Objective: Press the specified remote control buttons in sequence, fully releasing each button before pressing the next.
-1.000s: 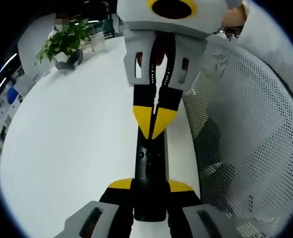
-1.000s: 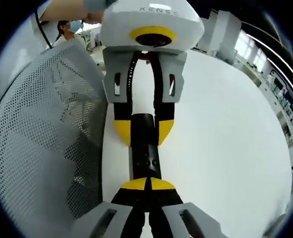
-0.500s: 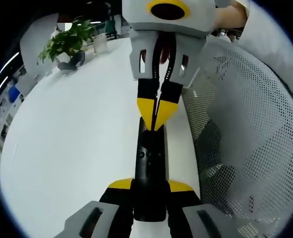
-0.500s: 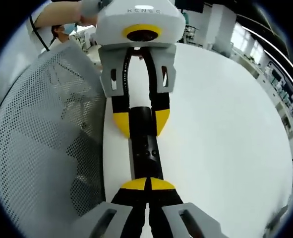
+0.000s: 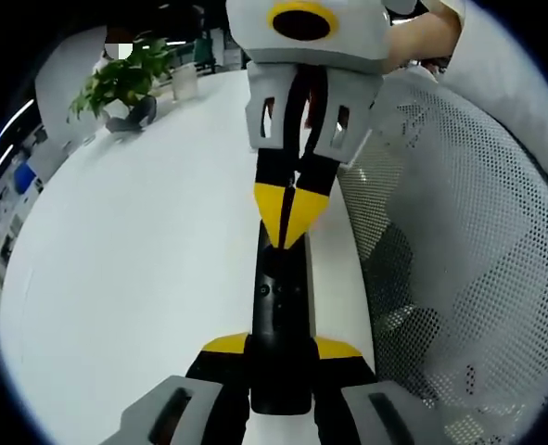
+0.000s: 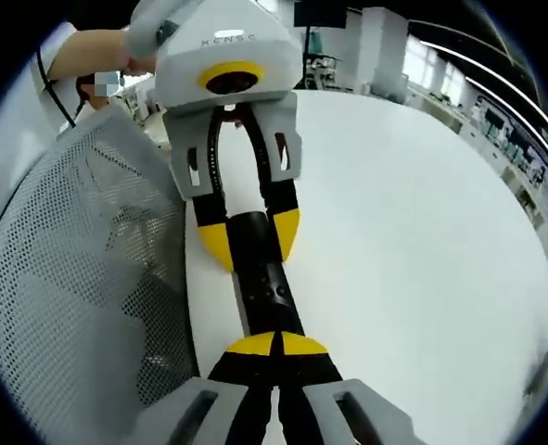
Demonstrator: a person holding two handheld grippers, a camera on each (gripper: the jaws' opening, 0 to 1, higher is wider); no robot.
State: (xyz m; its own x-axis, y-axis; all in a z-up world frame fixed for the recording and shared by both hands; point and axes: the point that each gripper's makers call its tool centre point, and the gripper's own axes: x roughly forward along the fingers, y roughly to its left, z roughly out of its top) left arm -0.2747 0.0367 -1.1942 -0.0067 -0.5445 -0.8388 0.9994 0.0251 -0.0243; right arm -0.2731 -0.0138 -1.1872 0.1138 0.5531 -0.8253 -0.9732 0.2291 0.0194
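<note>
A black remote (image 5: pixel 281 297) lies lengthwise above the white table, close to its edge. My left gripper (image 5: pixel 281 349) is shut on the remote's near end, one yellow-tipped jaw on each side. The right gripper (image 5: pixel 287 232) reaches in from the top of the left gripper view, shut, with its joined yellow tips on the remote's far end. In the right gripper view, the right gripper (image 6: pixel 275 343) sits shut over the remote (image 6: pixel 264 287) on its button face. There the left gripper (image 6: pixel 250 237) clamps the other end.
The round white table (image 5: pixel 134 241) spreads to one side. A white mesh chair back (image 5: pixel 459 241) stands along the table edge beside the remote. A potted plant (image 5: pixel 116 79) and a cup (image 5: pixel 184 82) sit at the far side. A person's sleeve (image 6: pixel 88 56) shows behind the left gripper.
The right gripper's tips have drawn back slightly toward the remote's far end, and the right gripper view has rolled. The left gripper's hold on the remote is unchanged.
</note>
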